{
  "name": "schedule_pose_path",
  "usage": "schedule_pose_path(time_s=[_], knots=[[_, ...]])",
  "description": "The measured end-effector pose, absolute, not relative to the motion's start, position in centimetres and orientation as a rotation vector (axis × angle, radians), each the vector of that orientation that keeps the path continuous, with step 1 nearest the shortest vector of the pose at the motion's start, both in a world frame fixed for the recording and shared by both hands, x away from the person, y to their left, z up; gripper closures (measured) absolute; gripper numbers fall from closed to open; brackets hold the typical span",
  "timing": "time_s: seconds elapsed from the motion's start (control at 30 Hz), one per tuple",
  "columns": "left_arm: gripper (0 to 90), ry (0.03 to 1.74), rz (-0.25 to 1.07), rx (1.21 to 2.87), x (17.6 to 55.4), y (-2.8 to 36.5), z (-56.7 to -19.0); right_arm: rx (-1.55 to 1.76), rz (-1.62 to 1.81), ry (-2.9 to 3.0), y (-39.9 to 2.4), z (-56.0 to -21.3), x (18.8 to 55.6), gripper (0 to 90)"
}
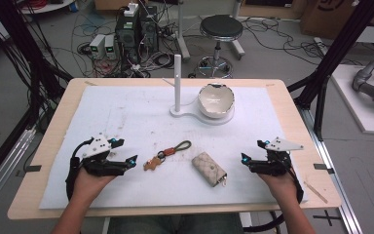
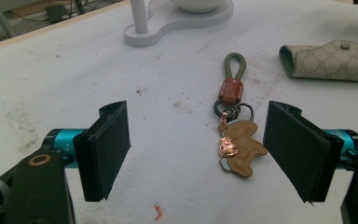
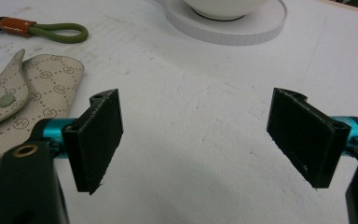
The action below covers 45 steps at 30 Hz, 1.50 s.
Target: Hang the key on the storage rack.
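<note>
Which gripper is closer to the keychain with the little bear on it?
Left. The left gripper sits just left of the keychain, jaws open toward it. The right gripper is farther off to its right, beyond the key pouch.

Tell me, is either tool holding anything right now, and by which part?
Nothing is held. The left tool is open, with the keychain lying on the mat between its jaws, untouched. The right tool is open over bare mat, beside the key pouch.

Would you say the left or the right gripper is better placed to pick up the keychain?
Probably the left gripper: its jaws stand open with the keychain lying just ahead between them, while the right gripper sits beyond the key pouch.
</note>
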<state>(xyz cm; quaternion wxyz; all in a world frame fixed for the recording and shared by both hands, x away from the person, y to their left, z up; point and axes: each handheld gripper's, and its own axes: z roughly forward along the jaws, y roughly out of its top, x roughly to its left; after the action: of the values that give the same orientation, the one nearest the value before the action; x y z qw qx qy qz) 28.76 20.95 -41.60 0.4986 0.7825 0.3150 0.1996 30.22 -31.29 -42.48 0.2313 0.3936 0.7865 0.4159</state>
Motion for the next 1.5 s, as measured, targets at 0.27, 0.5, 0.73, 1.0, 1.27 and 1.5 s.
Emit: schedule_pose_path(time_s=[0.27, 0.5, 0.73, 1.0, 1.27, 1.5], knots=[[22.9, 0.751, 0.467, 1.911, 29.5, 20.0, -41.7, 1.078, 1.145, 2.17, -31.3, -42.5, 29.6, 18.6], [22.7, 0.759, 0.455, 1.923, 30.9, 18.6, -42.0, 1.076, 1.134, 2.169, -31.7, -42.6, 29.0, 18.6], [22.8, 0.756, 0.451, 1.951, 32.3, 16.8, -42.4, 1.098, 1.119, 2.161, -32.7, -42.8, 27.7, 18.6], [22.8, 0.761, 0.404, 1.999, 34.2, 14.3, -43.3, 1.112, 1.109, 2.151, -33.6, -42.9, 26.9, 18.6], [22.8, 0.712, 0.345, 2.067, 35.4, 11.8, -44.0, 1.135, 1.1, 2.142, -34.5, -43.0, 26.0, 18.6], [22.8, 0.694, 0.312, 2.159, 35.9, 10.3, -44.9, 1.143, 1.089, 2.145, -34.9, -43.2, 25.6, 18.6]])
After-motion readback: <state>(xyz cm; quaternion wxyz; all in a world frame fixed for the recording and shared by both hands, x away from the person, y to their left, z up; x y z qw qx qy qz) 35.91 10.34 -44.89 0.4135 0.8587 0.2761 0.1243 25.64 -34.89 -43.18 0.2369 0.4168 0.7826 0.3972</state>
